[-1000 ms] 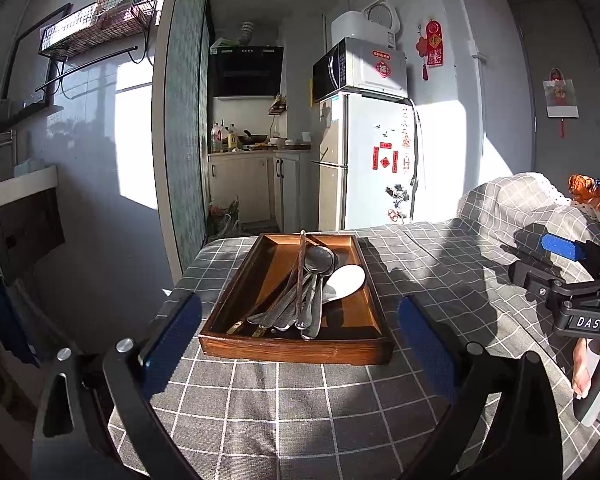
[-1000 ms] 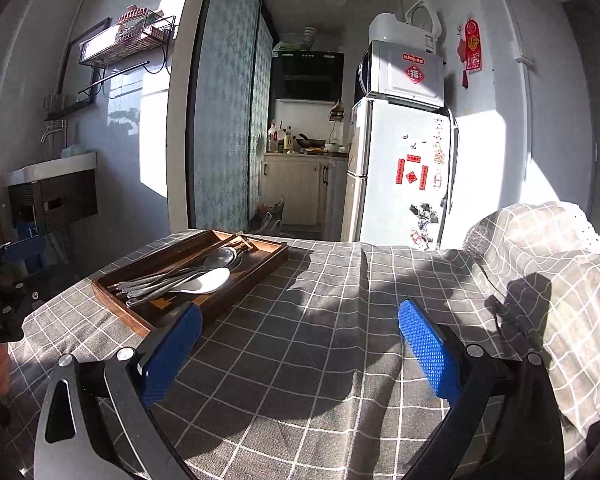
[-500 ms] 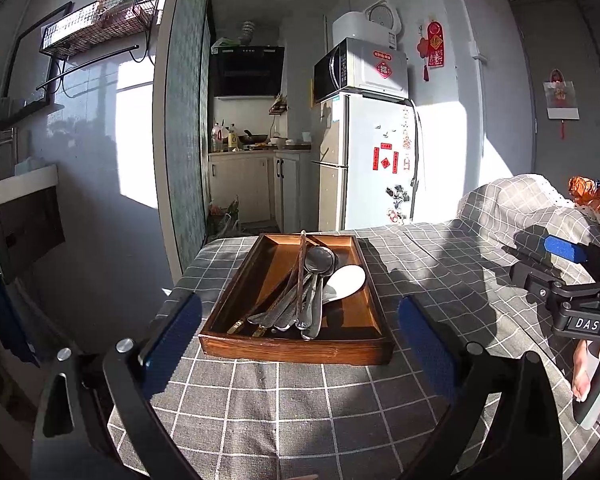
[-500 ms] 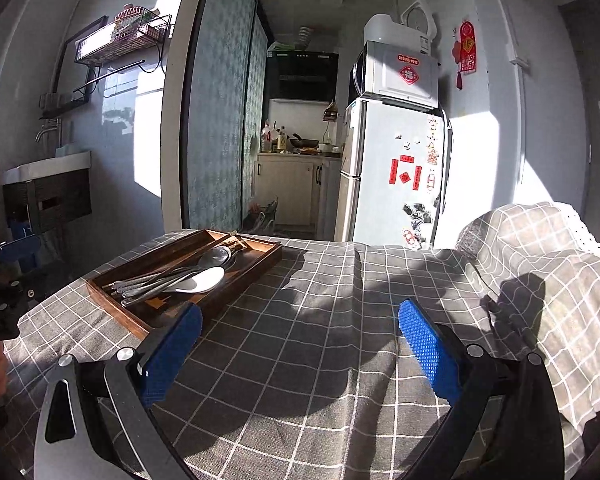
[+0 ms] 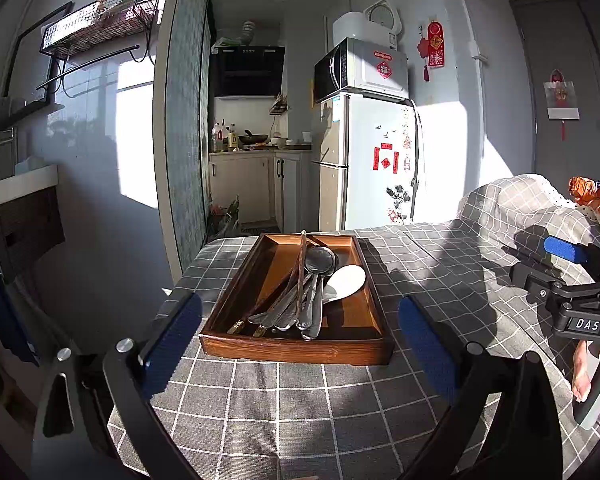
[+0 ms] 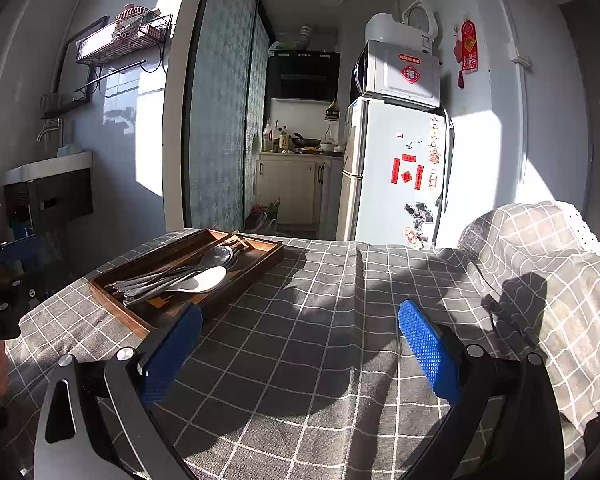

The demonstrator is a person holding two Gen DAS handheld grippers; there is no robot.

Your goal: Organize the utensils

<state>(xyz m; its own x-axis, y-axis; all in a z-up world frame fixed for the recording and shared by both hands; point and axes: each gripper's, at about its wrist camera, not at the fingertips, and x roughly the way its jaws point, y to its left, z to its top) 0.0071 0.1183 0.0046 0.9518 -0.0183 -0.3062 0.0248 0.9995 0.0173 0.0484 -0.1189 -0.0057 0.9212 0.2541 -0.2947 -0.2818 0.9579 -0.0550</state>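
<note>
A wooden tray [image 5: 374, 322] sits on the grey checked tablecloth, straight ahead in the left wrist view. In it lie a white spoon [image 5: 346, 282], metal spoons [image 5: 319, 260], dark chopsticks [image 5: 301, 272] and other metal utensils in a pile. My left gripper [image 5: 300, 344] is open and empty, just short of the tray's near wall. My right gripper [image 6: 300, 346] is open and empty over the cloth, to the right of the tray [image 6: 256, 266]. It also shows in the left wrist view [image 5: 564, 268], held by a hand.
The tablecloth [image 6: 320, 332] covers the table and a raised hump at the right [image 6: 540, 248]. The table's left edge [image 5: 180, 280] drops off beside the tray. A fridge [image 5: 372, 164] and kitchen stand behind.
The right gripper has risen and drifted slightly; the tray sits a little lower and further left in its view. The left gripper has hardly moved.
</note>
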